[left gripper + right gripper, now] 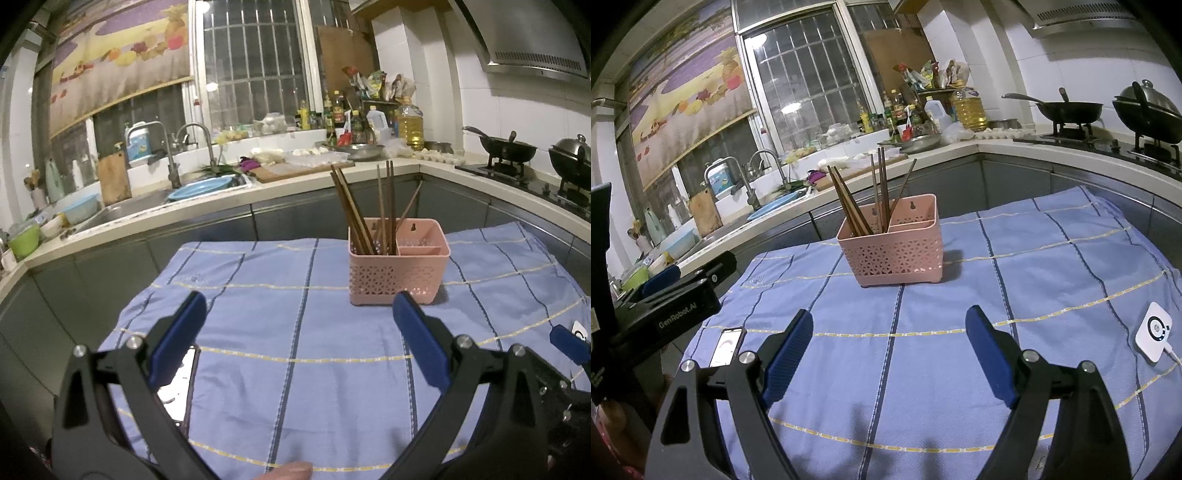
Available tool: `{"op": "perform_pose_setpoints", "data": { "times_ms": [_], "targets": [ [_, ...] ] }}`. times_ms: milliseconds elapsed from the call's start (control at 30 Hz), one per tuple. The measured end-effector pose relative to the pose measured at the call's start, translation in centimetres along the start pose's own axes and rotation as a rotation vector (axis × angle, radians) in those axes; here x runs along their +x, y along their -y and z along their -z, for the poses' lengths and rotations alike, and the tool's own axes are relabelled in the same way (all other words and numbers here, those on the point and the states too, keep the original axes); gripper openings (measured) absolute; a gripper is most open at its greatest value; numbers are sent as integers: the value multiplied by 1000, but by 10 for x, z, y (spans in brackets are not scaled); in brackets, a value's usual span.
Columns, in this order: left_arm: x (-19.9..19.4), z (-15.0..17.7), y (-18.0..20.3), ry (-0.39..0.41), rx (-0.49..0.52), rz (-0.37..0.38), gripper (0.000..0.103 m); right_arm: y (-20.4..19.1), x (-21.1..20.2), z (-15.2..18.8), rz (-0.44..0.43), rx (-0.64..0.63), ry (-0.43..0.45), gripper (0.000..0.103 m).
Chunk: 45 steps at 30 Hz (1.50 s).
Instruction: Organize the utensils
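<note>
The long brown wooden chopsticks (871, 195) stand in one side of the pink plastic basket with little holes (891, 243). The other side looks empty. The basket sits on the desk with the blue striped cloth (960, 332), out in front of both tools.

The sticks are probably light, thin and stiff, and a bit smooth, so they could slip or roll. A good place to pinch looks like the upper half, above the basket rim. The basket looks light too, so it may tip if a stick is pulled sideways.

The left hand-held gripper (299, 317) is spread wide with nothing in it. The right hand-held gripper (890, 336) is the same.

A phone (727, 346) lies near the left edge. A small white square gadget with a cord (1154, 330) lies at the right. Nothing blocks the way to the basket.
</note>
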<state>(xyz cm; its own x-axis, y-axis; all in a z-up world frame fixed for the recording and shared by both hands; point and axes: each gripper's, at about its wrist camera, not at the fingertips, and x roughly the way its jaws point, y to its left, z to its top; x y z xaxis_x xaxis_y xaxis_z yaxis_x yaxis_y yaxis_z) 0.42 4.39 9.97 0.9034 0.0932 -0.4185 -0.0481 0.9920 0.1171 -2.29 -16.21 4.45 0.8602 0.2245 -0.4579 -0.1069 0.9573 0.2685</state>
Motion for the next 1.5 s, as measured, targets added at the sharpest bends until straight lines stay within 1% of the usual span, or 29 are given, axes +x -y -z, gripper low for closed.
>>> {"op": "perform_pose_setpoints", "data": {
  "times_ms": [667,1000,1167,1367,1500],
  "targets": [
    [2,4,6,-1,32,2,97,-1,0,0,1,2,0,84],
    [5,6,6,-3,53,-15,97,0,-1,0,1,4,0,84],
    [5,8,6,-15,65,-17,97,3,-1,-1,6,10,4,84],
    [8,8,4,-50,66,-23,97,2,-1,-1,6,10,4,84],
    [8,9,2,-55,64,-24,97,4,-1,-2,6,12,2,84]
  ]
}}
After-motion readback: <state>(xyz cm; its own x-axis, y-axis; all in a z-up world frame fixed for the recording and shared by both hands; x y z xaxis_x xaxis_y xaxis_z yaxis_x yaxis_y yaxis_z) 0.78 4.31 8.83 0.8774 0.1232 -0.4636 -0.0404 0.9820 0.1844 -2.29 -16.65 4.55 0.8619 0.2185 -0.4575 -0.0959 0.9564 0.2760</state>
